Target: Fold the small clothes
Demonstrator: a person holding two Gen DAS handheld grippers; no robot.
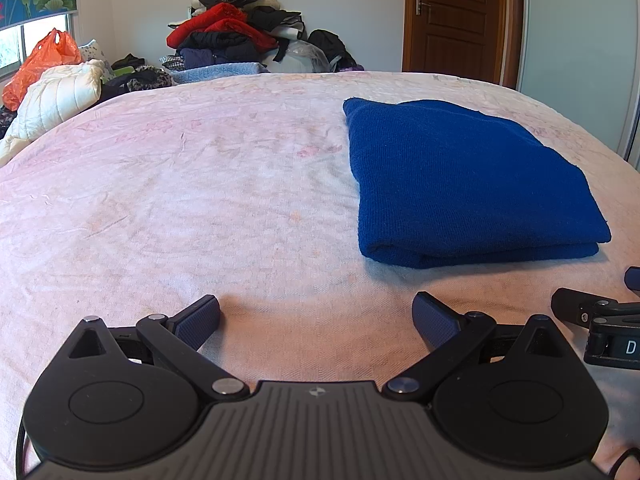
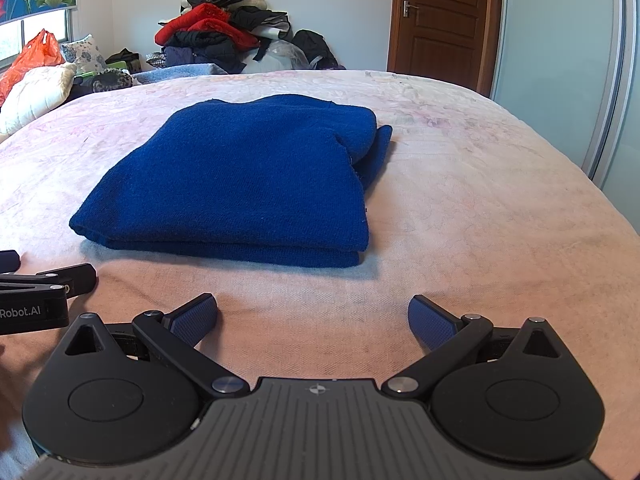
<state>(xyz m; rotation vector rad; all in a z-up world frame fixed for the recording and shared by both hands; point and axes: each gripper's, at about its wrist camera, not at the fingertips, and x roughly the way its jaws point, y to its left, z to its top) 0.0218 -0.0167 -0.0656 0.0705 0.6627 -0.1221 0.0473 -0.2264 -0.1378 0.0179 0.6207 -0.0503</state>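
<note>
A dark blue knitted garment (image 1: 472, 184) lies folded into a thick rectangle on the pink bedspread (image 1: 200, 200). In the right wrist view it (image 2: 244, 184) sits straight ahead. My left gripper (image 1: 316, 316) is open and empty, low over the bed, to the near left of the garment. My right gripper (image 2: 312, 316) is open and empty, just in front of the garment's near folded edge. Each gripper shows at the edge of the other's view: the right one (image 1: 600, 320) and the left one (image 2: 40, 296).
A pile of clothes (image 1: 236, 32) is heaped against the far wall. A white quilted jacket (image 1: 56, 96) and an orange plastic bag (image 1: 44, 60) lie at the far left. A wooden door (image 1: 460, 16) and a pale wardrobe (image 1: 580, 60) stand at the right.
</note>
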